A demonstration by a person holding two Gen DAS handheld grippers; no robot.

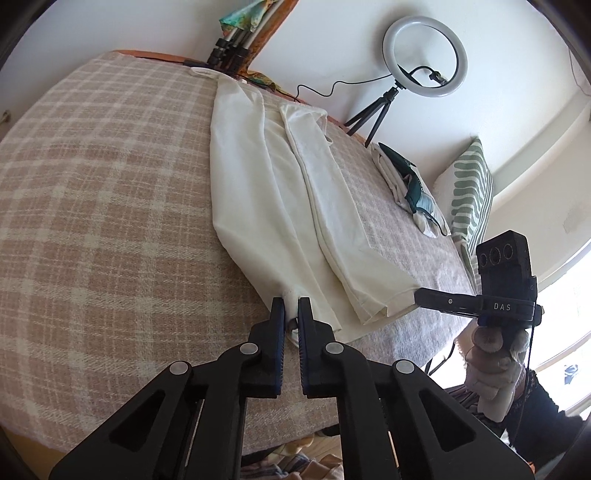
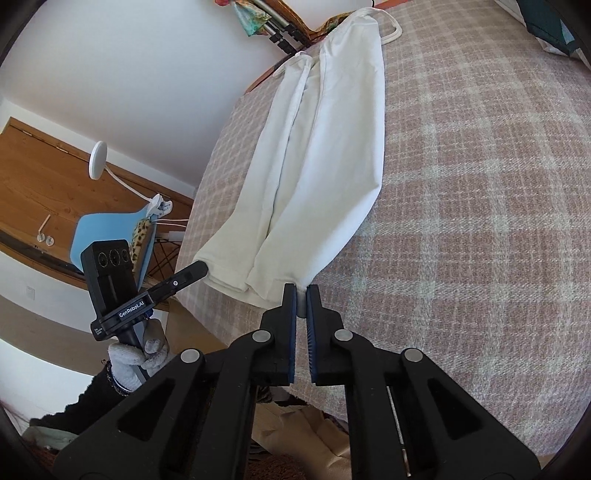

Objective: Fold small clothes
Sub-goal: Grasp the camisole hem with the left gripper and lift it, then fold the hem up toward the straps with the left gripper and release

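Both tongs, left (image 1: 291,308) and right (image 2: 302,295), clamped on white trousers' (image 1: 266,192) near hem corners

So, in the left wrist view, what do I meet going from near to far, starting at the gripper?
Left gripper, shut on the hem of the white trousers → the trousers' waistband → black tripod legs at the bed's far edge → wall.

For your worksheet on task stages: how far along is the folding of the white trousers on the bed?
Done: the white trousers lie lengthwise on the checked blanket, one leg folded over the other. In hand: the left gripper and the right gripper are each shut on a hem corner at the near edge. Left: carrying the hems up toward the waistband to fold the length.
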